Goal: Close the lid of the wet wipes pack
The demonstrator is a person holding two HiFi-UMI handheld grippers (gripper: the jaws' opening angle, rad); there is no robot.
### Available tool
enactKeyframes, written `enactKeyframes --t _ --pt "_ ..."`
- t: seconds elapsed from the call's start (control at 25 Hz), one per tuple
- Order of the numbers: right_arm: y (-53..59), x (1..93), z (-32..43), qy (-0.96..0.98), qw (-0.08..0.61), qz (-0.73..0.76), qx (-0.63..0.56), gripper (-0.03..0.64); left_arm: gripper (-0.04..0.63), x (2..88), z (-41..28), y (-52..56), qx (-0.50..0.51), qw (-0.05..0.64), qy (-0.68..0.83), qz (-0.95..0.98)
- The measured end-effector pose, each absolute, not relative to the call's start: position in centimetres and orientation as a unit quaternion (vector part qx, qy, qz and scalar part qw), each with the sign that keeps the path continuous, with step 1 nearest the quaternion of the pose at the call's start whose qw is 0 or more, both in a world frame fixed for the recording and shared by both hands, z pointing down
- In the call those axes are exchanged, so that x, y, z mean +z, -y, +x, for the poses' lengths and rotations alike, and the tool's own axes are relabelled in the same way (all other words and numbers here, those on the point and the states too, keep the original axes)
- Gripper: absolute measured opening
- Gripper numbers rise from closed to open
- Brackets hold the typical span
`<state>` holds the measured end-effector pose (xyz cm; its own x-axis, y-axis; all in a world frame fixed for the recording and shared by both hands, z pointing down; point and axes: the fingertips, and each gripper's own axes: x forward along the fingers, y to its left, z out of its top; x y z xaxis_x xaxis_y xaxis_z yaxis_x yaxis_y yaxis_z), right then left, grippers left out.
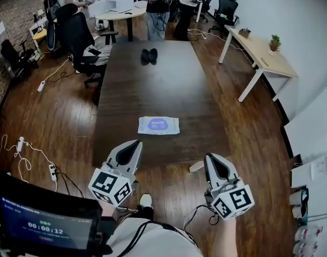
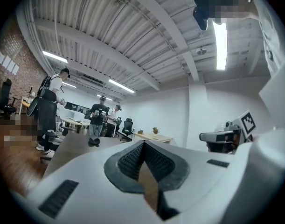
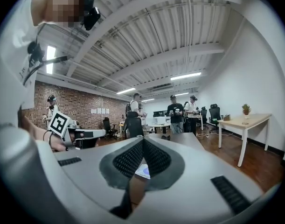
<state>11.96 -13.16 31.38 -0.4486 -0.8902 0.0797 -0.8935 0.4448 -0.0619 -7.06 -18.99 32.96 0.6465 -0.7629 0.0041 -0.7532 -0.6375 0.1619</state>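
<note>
Head view: the wet wipes pack [image 1: 158, 125] lies on the worktop [image 1: 152, 84], ahead of the left tool [image 1: 134, 145] and right tool [image 1: 211, 160]. Left gripper view: jaws closed, empty. Right gripper view: closed, empty; the pack peeks past them.

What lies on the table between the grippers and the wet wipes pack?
Nothing visible: only bare table separates the left gripper and right gripper from the wet wipes pack. The dark object lies beyond it.

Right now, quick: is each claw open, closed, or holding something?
Left claw: closed, holding nothing.
Right claw: closed, holding nothing.
</note>
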Motion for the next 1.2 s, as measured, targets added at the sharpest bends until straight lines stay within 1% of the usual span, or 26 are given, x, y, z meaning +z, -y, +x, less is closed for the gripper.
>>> enactKeyframes --t 0.28,0.52,0.76,1.04,1.2 --pt "1.2 31.7 17.0 0.853 -0.01 0.52 0.051 0.005 -0.003 31.1 -1.7 7.3 -0.039 0.09 0.427 0.899" --pt "-9.7 32.6 20.7 0.86 -0.03 0.507 0.059 0.005 -0.003 30.7 1.6 -4.0 -0.032 0.075 0.441 0.894" --pt "-17.5 31.9 22.3 0.867 -0.054 0.492 0.068 0.005 -0.002 30.2 0.8 -12.8 -0.019 0.059 0.472 0.88" --pt "-21.2 28.9 22.6 0.868 -0.094 0.484 0.048 0.005 -0.002 27.0 -2.0 -16.2 -0.01 0.03 0.501 0.865" --pt "-22.7 27.8 22.1 0.868 -0.092 0.486 0.037 0.005 -0.003 26.3 -2.6 -17.2 -0.03 0.016 0.495 0.868"
